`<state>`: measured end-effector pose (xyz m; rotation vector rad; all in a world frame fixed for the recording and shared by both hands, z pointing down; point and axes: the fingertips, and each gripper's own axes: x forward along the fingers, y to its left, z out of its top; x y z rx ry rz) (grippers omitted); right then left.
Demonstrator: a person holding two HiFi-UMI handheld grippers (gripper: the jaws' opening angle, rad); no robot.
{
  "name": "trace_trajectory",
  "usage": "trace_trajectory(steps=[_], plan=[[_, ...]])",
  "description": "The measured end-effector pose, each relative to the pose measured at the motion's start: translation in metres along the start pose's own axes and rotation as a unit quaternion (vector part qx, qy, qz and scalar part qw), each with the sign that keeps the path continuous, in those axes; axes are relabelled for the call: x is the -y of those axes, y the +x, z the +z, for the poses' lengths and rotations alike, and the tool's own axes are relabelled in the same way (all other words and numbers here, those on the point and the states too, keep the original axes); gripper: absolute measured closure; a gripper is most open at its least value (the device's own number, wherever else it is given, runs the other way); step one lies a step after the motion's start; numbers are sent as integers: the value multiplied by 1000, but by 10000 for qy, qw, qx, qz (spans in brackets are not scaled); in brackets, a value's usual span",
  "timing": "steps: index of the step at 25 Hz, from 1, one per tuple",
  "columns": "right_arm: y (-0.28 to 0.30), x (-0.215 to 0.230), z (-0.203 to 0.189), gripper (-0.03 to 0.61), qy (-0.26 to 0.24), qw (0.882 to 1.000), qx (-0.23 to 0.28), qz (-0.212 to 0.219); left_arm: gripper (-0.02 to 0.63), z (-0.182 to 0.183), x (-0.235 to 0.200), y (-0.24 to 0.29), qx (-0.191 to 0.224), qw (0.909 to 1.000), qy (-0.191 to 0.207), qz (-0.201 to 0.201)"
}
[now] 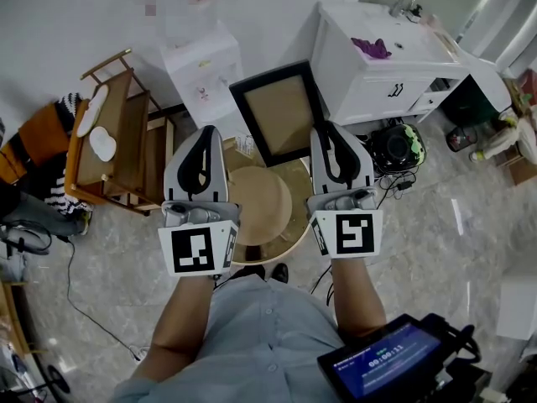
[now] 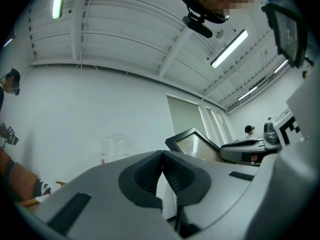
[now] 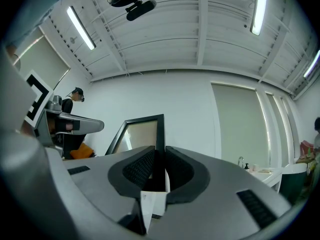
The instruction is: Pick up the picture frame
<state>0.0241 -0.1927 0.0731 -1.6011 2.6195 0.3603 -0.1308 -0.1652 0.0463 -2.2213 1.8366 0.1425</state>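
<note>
A wooden rack (image 1: 113, 145) stands on the floor at the far left. Next to it, the left gripper (image 1: 205, 133) points forward with its jaws pressed together and nothing between them. It sits just left of the picture frame (image 1: 277, 112) without touching it. In the left gripper view the frame (image 2: 196, 143) shows off to the right of the closed tips (image 2: 162, 155).

The frame is rectangular, with a plain black border around a blank tan panel. It tilts back over the far edge of a round wooden stool (image 1: 260, 206). Whether its lower edge rests on the stool cannot be told.

The right gripper (image 1: 327, 130) is clamped on the frame's right border. In the right gripper view the black strip (image 3: 160, 131) runs straight down between the closed jaws (image 3: 159, 159).

A white cabinet (image 1: 361, 86) stands at the right.
</note>
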Motion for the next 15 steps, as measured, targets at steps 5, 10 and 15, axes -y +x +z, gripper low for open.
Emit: trace_trajectory(steps=[5, 10, 15], plan=[[0, 0, -2, 499, 18, 10000, -4, 19, 603, -2, 1, 0, -23, 10000, 4, 4], [3, -1, -4, 499, 17, 10000, -29, 41, 603, -3, 0, 3, -23, 10000, -7, 6], [7, 0, -4, 499, -7, 10000, -41, 24, 603, -4, -2, 6, -29, 10000, 1, -8]])
